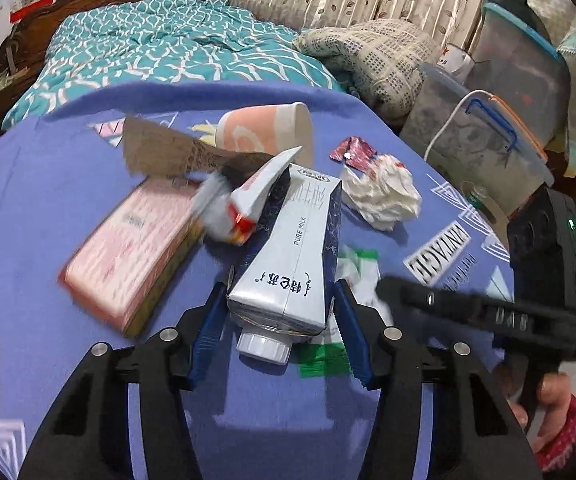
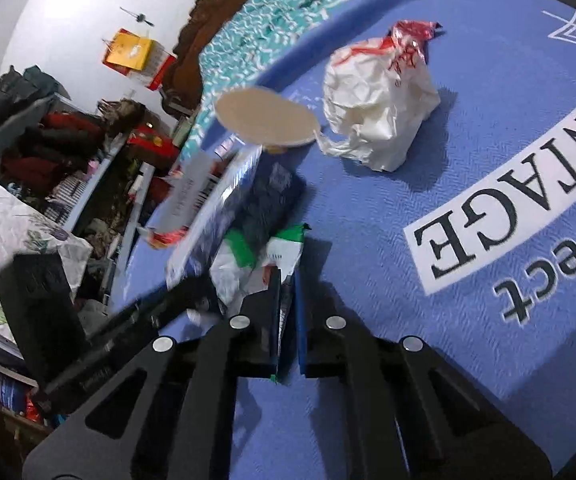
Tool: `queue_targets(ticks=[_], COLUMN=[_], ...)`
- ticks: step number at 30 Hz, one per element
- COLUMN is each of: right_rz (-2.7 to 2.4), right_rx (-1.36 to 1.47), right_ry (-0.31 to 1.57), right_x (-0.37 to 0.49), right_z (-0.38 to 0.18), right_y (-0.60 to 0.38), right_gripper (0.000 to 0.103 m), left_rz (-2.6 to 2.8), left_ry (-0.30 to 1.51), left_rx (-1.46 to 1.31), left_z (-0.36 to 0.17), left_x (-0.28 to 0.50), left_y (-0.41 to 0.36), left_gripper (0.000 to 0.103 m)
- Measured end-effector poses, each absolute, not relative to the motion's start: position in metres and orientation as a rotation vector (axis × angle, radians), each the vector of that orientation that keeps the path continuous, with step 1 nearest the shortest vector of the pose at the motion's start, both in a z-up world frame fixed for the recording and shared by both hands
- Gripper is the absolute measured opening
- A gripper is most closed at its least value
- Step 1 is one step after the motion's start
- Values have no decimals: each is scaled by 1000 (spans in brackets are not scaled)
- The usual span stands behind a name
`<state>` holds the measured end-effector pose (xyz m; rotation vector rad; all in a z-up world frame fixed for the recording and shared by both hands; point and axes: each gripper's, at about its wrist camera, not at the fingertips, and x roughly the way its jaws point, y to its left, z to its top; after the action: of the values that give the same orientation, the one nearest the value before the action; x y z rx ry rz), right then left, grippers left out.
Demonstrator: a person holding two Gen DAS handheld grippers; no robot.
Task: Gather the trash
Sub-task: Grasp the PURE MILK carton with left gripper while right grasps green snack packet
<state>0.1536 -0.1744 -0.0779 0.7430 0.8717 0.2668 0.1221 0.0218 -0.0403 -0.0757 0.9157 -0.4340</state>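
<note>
My left gripper (image 1: 280, 300) is shut on a white and blue milk carton (image 1: 291, 256), cap end toward the camera, held above the blue cloth. My right gripper (image 2: 286, 280) is shut on a green and white wrapper (image 2: 264, 256); that wrapper also shows in the left wrist view (image 1: 351, 276), beside the carton. The right gripper shows in the left wrist view (image 1: 383, 284), at the carton's right. A crumpled white paper (image 1: 383, 196) (image 2: 375, 120), a red foil wrapper (image 1: 353, 152), a paper cup (image 1: 268, 130) (image 2: 268, 118), a pink box (image 1: 132, 252), torn cardboard (image 1: 176, 150) and a squeezed tube (image 1: 256, 196) lie on the cloth.
The blue cloth (image 1: 48, 200) (image 2: 487, 160) covers the surface. A bed with a teal quilt (image 1: 160, 44) lies behind. Plastic storage boxes (image 1: 487, 136) stand at the right. Cluttered shelves (image 2: 68, 152) are at the left of the right wrist view.
</note>
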Motion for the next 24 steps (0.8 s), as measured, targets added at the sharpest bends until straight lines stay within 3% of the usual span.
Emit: queue_targets(ticks=[11,13,19,21,22,23,24], right_rz=[173,150,138,139,132,124,116], right_rx=[731,737,753,761,760,760,760], right_ry=[757,751,778,786,791,794,790], right_x=[76,60,40,37,37,35,34], right_z=[-55,-57,-67,-70,-71,-71,-73], right_y=[-220,-227,-222,-218,-218,-218,-221], right_gripper=[7,7,11,16,30,58,65], left_rz=[-382,-347,-327,-320,-313,-309,-309], left_ry=[931,934,880,877,880,887,901], left_rx=[-106,-85,15,66,81,97,101], left_z=[-36,-35,-26,-29,-30,-33,-37], left_x=[20,10,20,31,35,40,44], left_y=[68,69,47,36,32,28,24], left_gripper=[53,81,84,84,84,84,82])
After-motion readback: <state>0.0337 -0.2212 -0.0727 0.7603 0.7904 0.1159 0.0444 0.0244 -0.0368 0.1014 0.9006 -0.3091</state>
